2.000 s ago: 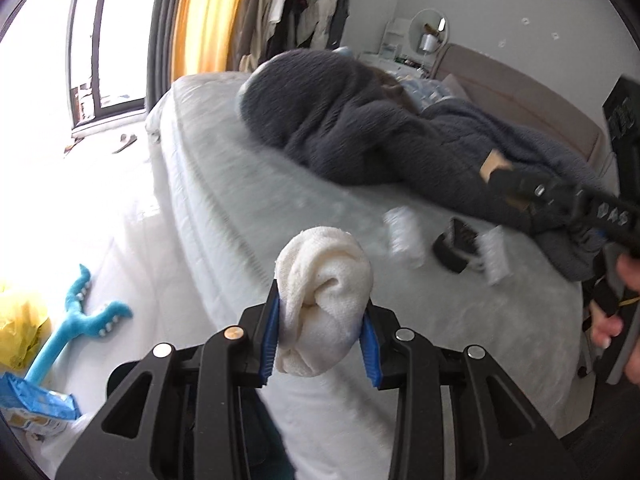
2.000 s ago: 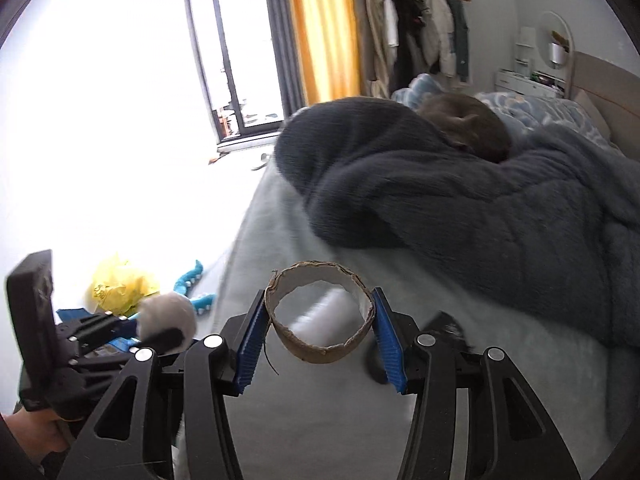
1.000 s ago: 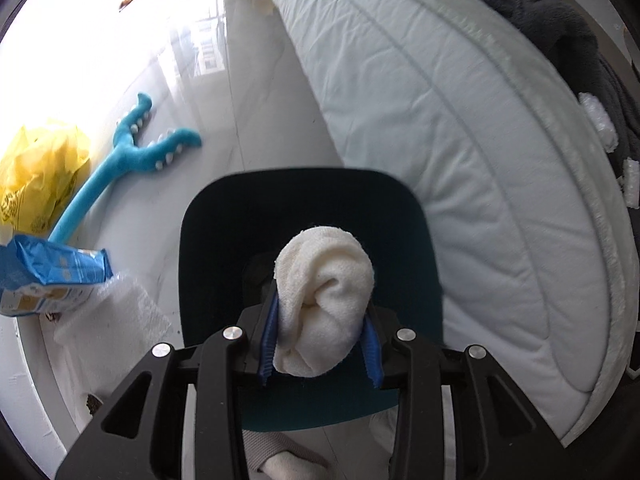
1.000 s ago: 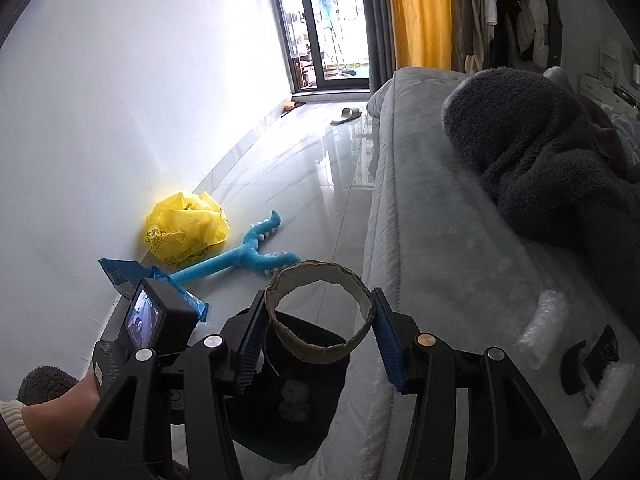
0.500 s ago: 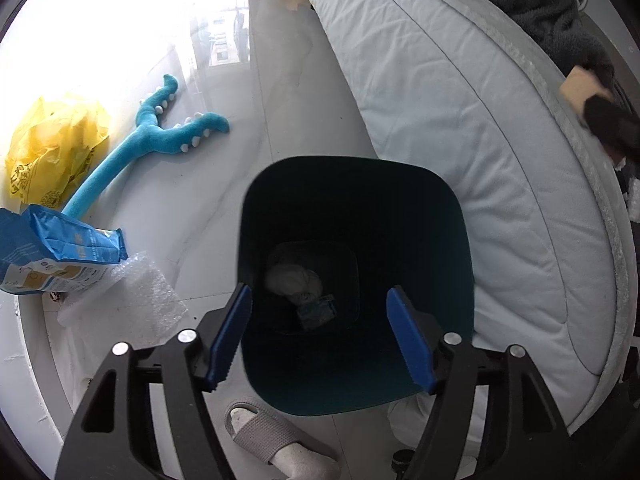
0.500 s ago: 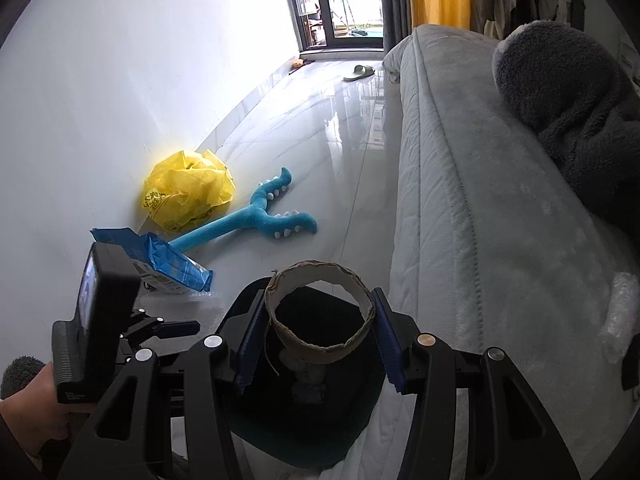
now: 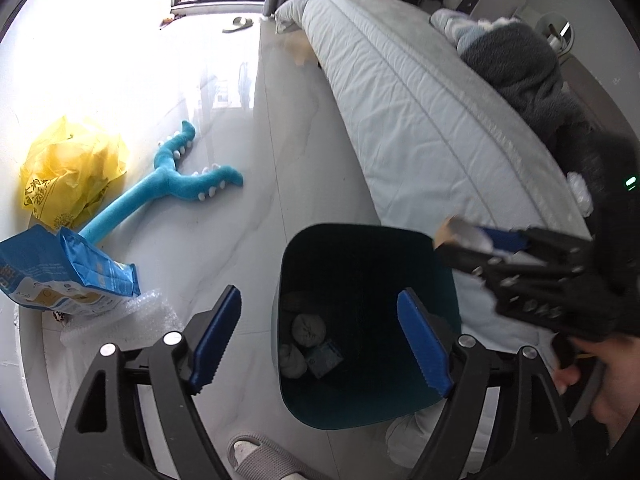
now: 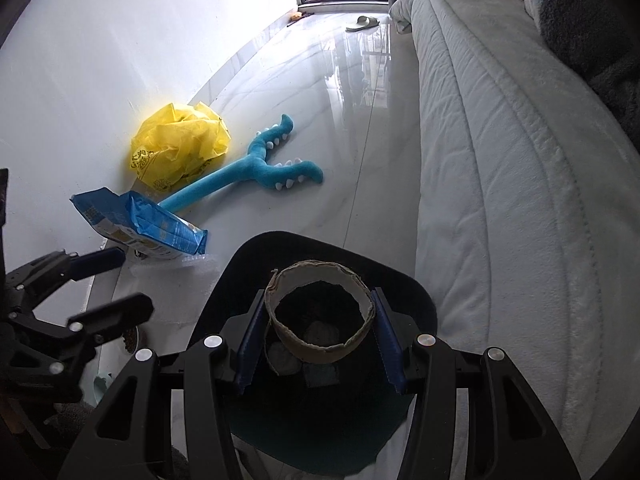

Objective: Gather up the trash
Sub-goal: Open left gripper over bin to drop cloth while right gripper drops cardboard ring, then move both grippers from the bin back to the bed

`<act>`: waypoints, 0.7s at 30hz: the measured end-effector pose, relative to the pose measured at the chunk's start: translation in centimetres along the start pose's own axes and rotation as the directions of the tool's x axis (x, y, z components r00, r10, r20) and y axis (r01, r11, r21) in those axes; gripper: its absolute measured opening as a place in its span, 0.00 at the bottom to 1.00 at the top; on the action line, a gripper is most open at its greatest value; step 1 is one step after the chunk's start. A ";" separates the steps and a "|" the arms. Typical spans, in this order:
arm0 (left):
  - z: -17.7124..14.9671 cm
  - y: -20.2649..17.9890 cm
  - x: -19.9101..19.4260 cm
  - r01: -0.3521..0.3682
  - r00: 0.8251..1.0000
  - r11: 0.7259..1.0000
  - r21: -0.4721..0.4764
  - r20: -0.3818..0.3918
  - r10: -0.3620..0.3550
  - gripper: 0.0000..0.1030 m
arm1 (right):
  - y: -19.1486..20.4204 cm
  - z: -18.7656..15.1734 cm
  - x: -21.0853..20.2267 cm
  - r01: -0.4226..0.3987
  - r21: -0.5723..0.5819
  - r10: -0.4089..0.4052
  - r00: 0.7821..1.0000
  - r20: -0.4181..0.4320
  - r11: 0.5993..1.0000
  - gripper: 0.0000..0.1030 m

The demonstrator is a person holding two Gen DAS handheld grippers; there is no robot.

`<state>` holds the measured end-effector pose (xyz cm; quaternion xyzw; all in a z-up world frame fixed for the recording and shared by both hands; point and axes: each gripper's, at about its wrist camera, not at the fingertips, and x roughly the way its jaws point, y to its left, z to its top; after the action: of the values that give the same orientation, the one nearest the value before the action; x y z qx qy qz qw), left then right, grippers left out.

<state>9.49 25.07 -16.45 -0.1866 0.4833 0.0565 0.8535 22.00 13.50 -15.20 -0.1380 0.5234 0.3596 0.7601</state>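
Right wrist view: right hand-held gripper [image 8: 318, 338] clamps cardboard ring [image 8: 320, 316].

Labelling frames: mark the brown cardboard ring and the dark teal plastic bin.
brown cardboard ring [image 8: 320, 354]: right wrist view, front wall.
dark teal plastic bin [image 7: 360, 412]: left wrist view, near inner wall.

Trash bin [image 7: 360, 408] on the floor [image 7: 304, 152] just beside the bed [image 7: 420, 120], wadded trash [image 7: 306, 330] at its bottom, cardboard ring [image 8: 320, 316] above its opening, plush toy [image 7: 168, 192], plastic bag [image 7: 68, 172] and snack packet [image 7: 68, 276] on floor left of it.
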 end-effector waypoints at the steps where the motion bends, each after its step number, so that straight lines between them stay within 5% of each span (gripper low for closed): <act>1: 0.1 0.1 -0.4 0.011 1.000 1.000 -0.008 0.018 -0.011 0.80 | 0.2 -0.1 0.4 0.000 0.000 0.000 1.000 -0.010 1.000 0.50; 21: 1.8 -0.4 -9.4 0.052 0.947 0.999 0.010 0.316 -0.053 0.80 | 2.8 -1.7 7.2 0.015 -0.053 -0.025 0.981 -0.192 0.998 0.53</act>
<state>6.09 26.19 -7.59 -0.1873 0.3354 0.0626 0.9211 20.24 17.38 -21.88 -0.1967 0.5835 0.3502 0.7058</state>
